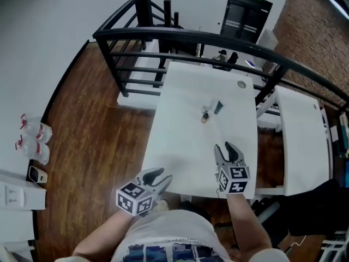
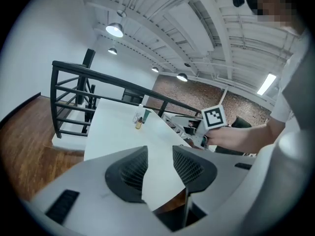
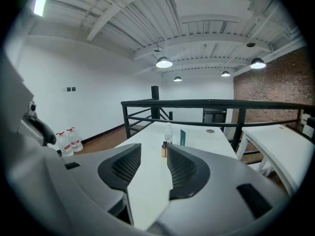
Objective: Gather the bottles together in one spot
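Three small bottles stand close together in the middle of the white table: a clear bottle, a brown bottle and a dark green bottle. They also show far off as the clear bottle, the brown bottle and the green bottle. My right gripper hovers over the table's near part, short of the bottles, open and empty. My left gripper hangs at the table's near left corner, open, with nothing between its pads. The left gripper view also catches the brown bottle.
A black railing runs round the far and left sides of the table. A second white table stands to the right. Water jugs sit on the wooden floor at far left. A round cable port marks the table's far end.
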Available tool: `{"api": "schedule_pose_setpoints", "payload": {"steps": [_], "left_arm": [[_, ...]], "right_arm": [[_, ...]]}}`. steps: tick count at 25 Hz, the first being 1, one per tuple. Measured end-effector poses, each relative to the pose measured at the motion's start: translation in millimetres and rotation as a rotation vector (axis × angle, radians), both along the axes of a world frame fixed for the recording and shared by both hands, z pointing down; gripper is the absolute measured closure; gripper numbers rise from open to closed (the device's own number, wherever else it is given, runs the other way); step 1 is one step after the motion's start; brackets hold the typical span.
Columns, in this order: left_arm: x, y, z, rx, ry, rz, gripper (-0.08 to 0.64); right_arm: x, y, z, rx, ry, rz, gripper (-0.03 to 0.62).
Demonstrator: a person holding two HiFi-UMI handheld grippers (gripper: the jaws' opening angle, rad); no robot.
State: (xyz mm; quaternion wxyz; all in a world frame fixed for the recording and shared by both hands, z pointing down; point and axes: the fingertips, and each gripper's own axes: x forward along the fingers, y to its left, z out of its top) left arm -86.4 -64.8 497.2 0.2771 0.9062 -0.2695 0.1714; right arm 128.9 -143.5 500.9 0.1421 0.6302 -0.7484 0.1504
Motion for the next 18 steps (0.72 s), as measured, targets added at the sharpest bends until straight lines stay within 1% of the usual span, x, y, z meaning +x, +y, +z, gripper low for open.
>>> {"api": "schedule_pose_setpoints", "payload": {"steps": [6,8,11,12,14,16,18], "left_arm": [[-14,27,-6,0.042,-0.003,-0.005,0.407],[-18,33,-3,0.041,-0.006,-0.015,0.408],[-22,45,1,0.018,-0.022,-0.041,0.408],[-22,51,1,0.015,-0.029,-0.051,0.408],[-24,59,-3,0.035,-0.050,-0.065,0.408],[-25,64,-6,0.064,-0.082,-0.071,0.408],[-28,72,-7,0.070,-0.108,-0.080,0.408]], "right_arm": [[-23,143,-17,-0.034,0.054,0.013,0.382],[-32,182,-18,-0.052,0.063,0.026,0.382],[-41,232,-25,-0.085,0.060,0.062,0.382],[-41,247,-29,-0.094,0.057,0.072,0.382],[-41,270,-39,-0.098,0.055,0.089,0.382],[-41,281,-46,-0.094,0.045,0.096,0.382],[-42,286,-50,-0.094,0.032,0.082,0.381]]}}
